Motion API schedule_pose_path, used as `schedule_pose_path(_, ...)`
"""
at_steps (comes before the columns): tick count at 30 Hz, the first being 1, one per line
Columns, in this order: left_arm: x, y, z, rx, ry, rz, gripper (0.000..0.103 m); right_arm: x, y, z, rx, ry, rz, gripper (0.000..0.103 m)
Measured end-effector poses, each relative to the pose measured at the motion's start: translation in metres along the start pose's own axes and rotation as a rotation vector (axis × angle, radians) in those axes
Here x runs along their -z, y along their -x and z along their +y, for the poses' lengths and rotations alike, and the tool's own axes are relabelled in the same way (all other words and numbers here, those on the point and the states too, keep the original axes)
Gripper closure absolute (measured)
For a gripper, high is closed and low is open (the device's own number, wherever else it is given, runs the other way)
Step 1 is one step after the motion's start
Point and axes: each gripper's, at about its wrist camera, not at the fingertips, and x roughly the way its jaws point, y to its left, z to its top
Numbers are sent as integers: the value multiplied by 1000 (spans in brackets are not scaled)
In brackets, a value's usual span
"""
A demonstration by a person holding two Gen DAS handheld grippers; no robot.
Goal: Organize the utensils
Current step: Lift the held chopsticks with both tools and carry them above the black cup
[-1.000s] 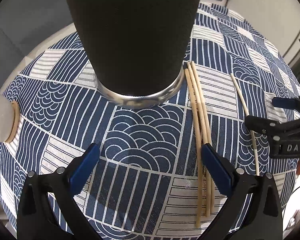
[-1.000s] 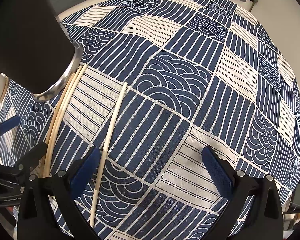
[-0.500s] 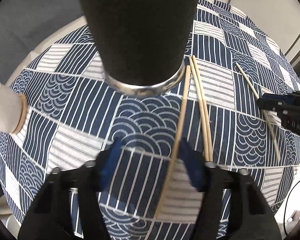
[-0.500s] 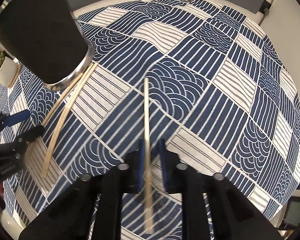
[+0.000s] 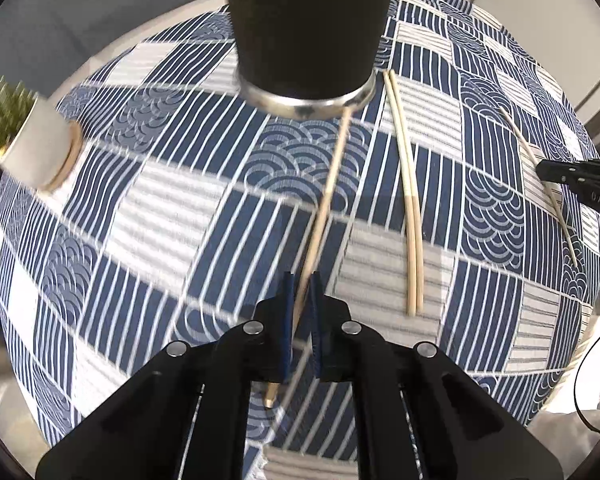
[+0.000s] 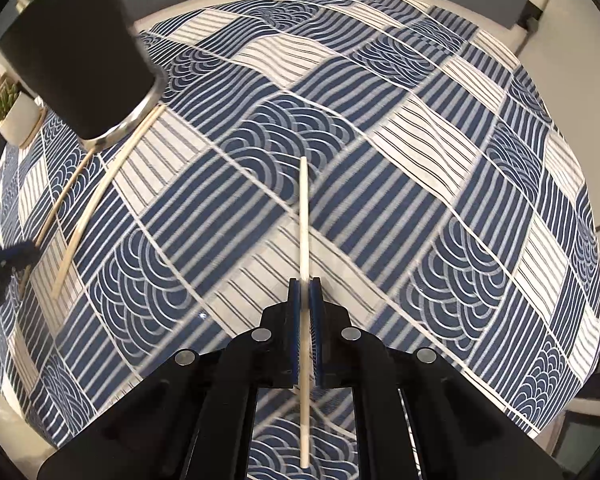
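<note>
Two grippers each pinch one chopstick. In the left wrist view, the left gripper (image 5: 301, 292) has its blue pads clamped on a tan chopstick (image 5: 327, 196) that runs up toward one o'clock, its tip near the steel rim of the black cup (image 5: 306, 28) at twelve. Only this view shows the pair of chopsticks (image 5: 407, 196) lying whole and side by side on the patterned cloth (image 5: 160, 208) at two o'clock, and part of the other gripper at three, marked with letters that seem to read "DAS".

In the right wrist view, the right gripper (image 6: 306, 296) is closed tight on a pale chopstick (image 6: 304, 216) pointing to twelve, lifted clear of the cloth (image 6: 440, 184). There the cup (image 6: 76, 44) sits at ten o'clock, with the plant pot (image 6: 18, 118) behind it at nine. Both views are motion-blurred.
</note>
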Motion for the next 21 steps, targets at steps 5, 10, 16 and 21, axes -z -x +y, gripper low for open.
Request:
schedule_pose_path(5,28,9,8,5,109,-7,98,7,4,-14,-48,7,-1,98)
schedule_pose_path(10,62,21,7,-17,228,-64,99,11,9,-18,-69,40,-4,98)
schedule_pose_path(16,87,30,5,-41,340,-93,99,4,27,-30,-53,109,-47,98)
schedule_pose_path(21,102,48,9,-71,435,-155,99,-2,45,-38,-75,117,-98,98)
